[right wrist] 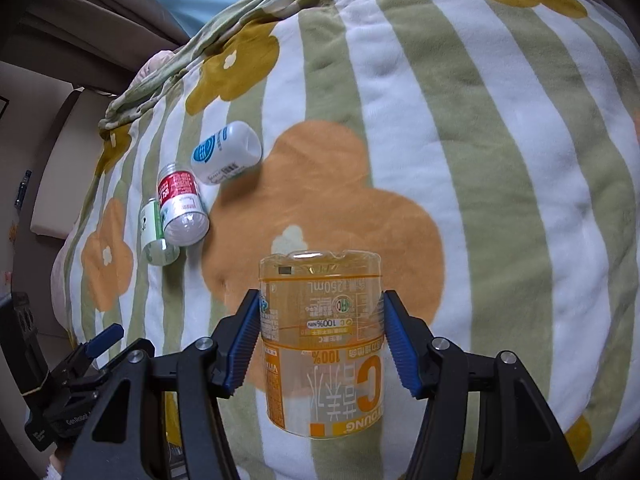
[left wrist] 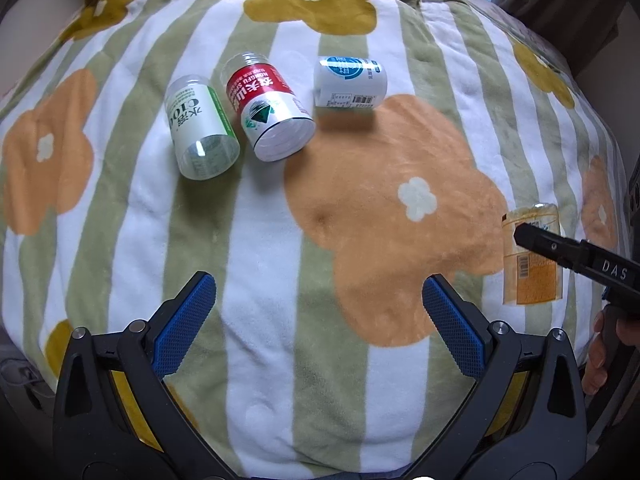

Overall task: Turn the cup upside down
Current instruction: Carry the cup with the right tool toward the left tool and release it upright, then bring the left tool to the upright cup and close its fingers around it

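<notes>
A clear orange-labelled cup [right wrist: 320,340] cut from a bottle stands with its print upside down between the blue pads of my right gripper [right wrist: 320,336]. The pads touch its sides, so the gripper is shut on it. The same cup shows in the left wrist view [left wrist: 532,256] at the far right, with a right gripper finger [left wrist: 536,238] across it. My left gripper [left wrist: 320,324] is open and empty, low over the blanket.
Three other cut-bottle cups lie on their sides on the striped flower blanket [left wrist: 260,240]: a green-labelled one [left wrist: 200,126], a red-and-white one [left wrist: 268,108] and a white-and-blue one [left wrist: 350,82]. The blanket's folded edge [right wrist: 160,80] lies at the back left.
</notes>
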Tool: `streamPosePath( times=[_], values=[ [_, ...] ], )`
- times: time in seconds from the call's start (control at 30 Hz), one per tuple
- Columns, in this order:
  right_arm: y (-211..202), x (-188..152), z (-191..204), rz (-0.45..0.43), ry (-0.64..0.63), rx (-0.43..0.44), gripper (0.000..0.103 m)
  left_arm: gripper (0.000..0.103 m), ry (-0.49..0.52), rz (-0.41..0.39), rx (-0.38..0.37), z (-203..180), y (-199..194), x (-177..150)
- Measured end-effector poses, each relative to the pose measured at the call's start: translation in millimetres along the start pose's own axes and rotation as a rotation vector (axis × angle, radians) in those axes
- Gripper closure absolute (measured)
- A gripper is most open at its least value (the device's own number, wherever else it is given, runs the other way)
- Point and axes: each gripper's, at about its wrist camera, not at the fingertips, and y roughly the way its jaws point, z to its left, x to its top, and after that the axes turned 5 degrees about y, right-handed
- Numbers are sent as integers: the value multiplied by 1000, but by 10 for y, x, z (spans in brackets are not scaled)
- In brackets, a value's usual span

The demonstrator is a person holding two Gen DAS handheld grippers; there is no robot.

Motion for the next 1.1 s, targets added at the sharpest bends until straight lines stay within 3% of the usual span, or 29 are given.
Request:
streamPosePath(
  times=[0.23, 0.57, 0.6, 0.7, 0.73, 0.97, 1.1],
  values=[
    [305, -440, -40, 75, 15, -19, 47, 0, -24, 24, -17, 84, 112, -176],
    [650, -540, -59, 118, 88, -19, 46, 0, -15, 52, -27, 95, 187, -268],
    [653, -540, -63, 123, 103, -13, 41, 0, -9, 53, -26, 89, 188, -267],
    [616, -545, -97, 127, 155, 16, 7, 0, 3, 56, -30, 73, 177, -241],
    [584, -551, -114, 122, 170, 25, 2, 0, 6, 56, -33, 63, 168, -226],
    [82, -609, -445, 40, 307, 93, 2, 0, 92, 92, -71, -194, 61, -2],
    [-282, -666, -584, -14, 314, 41, 2, 0, 197, 198, -98, -565, 138, 145]
  ],
)
